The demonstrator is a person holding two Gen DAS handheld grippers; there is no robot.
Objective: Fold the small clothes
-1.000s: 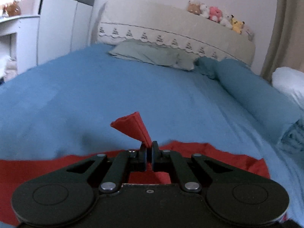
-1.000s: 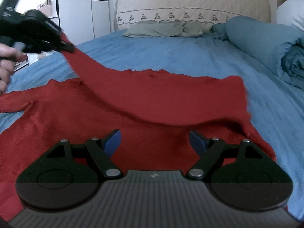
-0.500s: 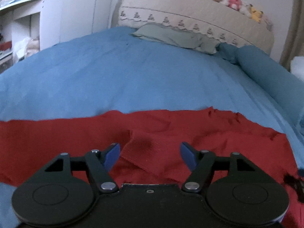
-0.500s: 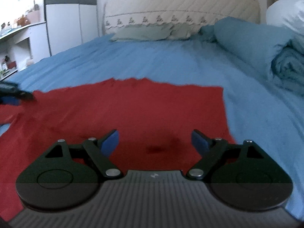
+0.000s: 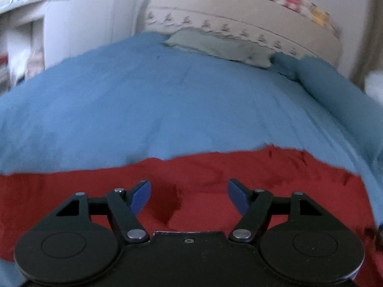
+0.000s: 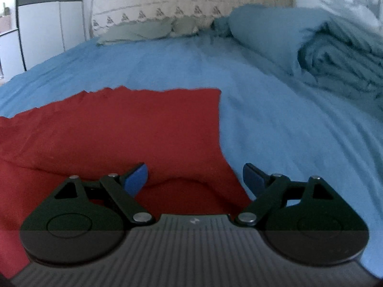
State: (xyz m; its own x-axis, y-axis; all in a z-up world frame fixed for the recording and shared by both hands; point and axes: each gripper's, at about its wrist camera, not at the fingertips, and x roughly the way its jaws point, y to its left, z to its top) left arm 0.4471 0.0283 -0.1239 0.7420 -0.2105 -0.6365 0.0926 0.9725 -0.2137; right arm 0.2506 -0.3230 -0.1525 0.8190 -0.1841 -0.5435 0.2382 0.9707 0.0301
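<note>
A red garment [image 5: 215, 174] lies spread on the blue bed sheet [image 5: 167, 100]. In the left wrist view my left gripper [image 5: 189, 193] is open and empty, low over the red cloth near its far edge. In the right wrist view the same red garment [image 6: 119, 129] lies with its right edge folded over and a raised fold near the fingers. My right gripper [image 6: 195, 175] is open and empty, over the garment's right edge, its right finger above the blue sheet [image 6: 275, 119].
A grey-green pillow [image 5: 215, 46] and cream headboard [image 5: 239, 19] with plush toys stand at the far end. A rolled blue duvet [image 6: 311, 47] lies along the right side. White cabinets [image 6: 47, 31] and shelves stand left of the bed.
A second ago my left gripper was shut on a raised corner of the red garment. It has let go and opened, and the cloth lies flat. My right gripper shifted right toward the garment's edge.
</note>
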